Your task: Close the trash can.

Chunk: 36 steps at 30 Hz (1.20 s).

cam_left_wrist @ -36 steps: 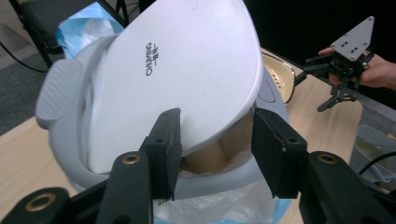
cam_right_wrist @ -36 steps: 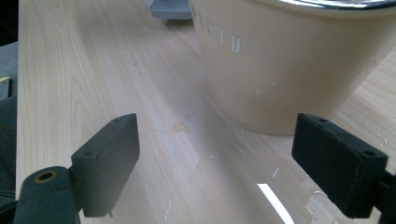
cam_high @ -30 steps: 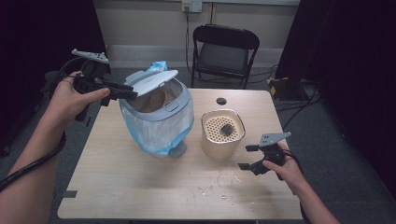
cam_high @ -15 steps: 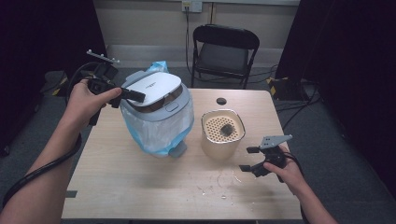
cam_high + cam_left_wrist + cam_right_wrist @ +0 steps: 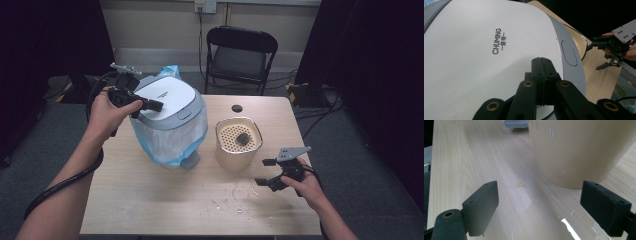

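So my left gripper (image 5: 543,75) is pinched together, empty, pressing on the bin (image 5: 170,135) lid (image 5: 486,50); right gripper (image 5: 544,205) gapes beside the tub (image 5: 584,150).

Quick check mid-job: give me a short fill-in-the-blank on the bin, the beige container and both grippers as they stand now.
1. The lid of the bin is ____.
2. The left gripper rests on the lid with fingers ____.
3. The right gripper has fingers ____, gripping nothing.
4. The beige container stands on the ____.

Missing words: closed; shut; open; table
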{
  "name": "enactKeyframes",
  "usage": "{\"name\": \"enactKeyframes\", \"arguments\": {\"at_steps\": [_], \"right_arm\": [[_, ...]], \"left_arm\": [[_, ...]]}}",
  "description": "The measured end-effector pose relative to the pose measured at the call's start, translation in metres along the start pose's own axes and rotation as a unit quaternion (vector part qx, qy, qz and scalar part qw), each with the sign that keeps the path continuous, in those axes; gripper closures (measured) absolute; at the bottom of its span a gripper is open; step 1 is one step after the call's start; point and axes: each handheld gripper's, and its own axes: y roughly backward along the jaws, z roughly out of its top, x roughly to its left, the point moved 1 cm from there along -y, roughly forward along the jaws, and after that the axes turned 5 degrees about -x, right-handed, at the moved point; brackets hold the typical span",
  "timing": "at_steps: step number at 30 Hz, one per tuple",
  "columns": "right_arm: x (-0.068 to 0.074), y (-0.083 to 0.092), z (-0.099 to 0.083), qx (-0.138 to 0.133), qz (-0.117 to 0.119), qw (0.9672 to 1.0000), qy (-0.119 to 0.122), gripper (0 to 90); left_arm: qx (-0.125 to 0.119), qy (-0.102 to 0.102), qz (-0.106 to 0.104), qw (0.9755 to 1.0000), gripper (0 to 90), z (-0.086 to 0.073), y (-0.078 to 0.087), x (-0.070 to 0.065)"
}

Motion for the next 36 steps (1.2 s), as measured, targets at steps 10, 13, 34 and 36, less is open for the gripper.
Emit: {"name": "enactKeyframes", "arguments": {"at_steps": [10, 13, 34, 36], "right_arm": [[-0.001, -0.004, -0.007, 0.000, 0.002, 1.0000, -0.006, 14.4], [-0.001, -0.005, -0.008, 0.002, 0.003, 1.0000, -0.007, 14.4], [-0.002, 0.004, 0.000, 0.001, -0.011, 0.9999, -0.009, 14.3], [-0.001, 0.002, 0.001, 0.004, -0.010, 0.9999, -0.005, 14.3]], "left_arm": [[-0.005, 0.011, -0.002, 0.9999, 90.0, -0.004, -0.005, -0.005], [0.001, -0.014, 0.012, 0.9998, 88.0, -0.001, -0.004, -0.009], [0.002, -0.018, -0.006, 0.9998, 20.2, -0.015, 0.026, -0.015], [-0.001, -0.010, -0.008, 0.9999, 20.2, -0.021, 0.030, -0.015]]}}
